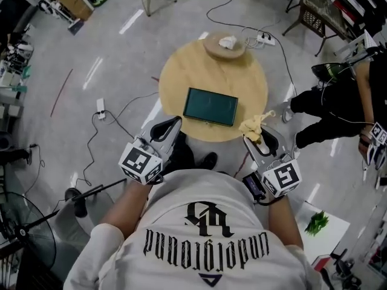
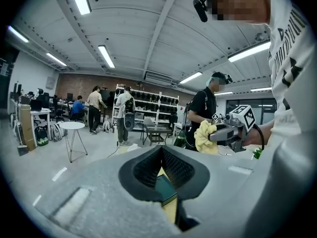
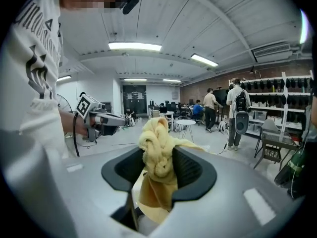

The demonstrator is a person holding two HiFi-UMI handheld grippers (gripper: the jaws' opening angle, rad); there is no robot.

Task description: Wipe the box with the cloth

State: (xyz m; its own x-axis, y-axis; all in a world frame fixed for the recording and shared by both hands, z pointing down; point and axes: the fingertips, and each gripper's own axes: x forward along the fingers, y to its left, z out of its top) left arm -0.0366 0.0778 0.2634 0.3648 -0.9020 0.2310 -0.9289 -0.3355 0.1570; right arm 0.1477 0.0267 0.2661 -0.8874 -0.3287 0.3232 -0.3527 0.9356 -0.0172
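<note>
The box (image 1: 210, 106) is dark green and flat. It lies on the near part of the round wooden table (image 1: 181, 71), with its long near edge close to the table's near rim. There is bare wood to the left of the box and on the far side of it. At the far rim sits a small round plate (image 1: 213, 51) with a white lump (image 1: 227, 41) on it. The grey floor (image 1: 121, 53) to the left of the table is open, but thin cables (image 1: 112, 116) lie across it. A seated person (image 1: 338, 104) is close on the right side.

The left gripper (image 1: 172, 125) is held at the near left of the table. It points away from the body and a little down, with its tip near the rim. Its jaws are closed together with nothing in them.

The right gripper (image 1: 254, 139) is held at the near right in the same way. Its jaws are squeezed on the yellow cloth (image 1: 255, 125). The cloth is bunched up and hangs over the near right rim, just beside the box's near right corner. It looks apart from the box.
</note>
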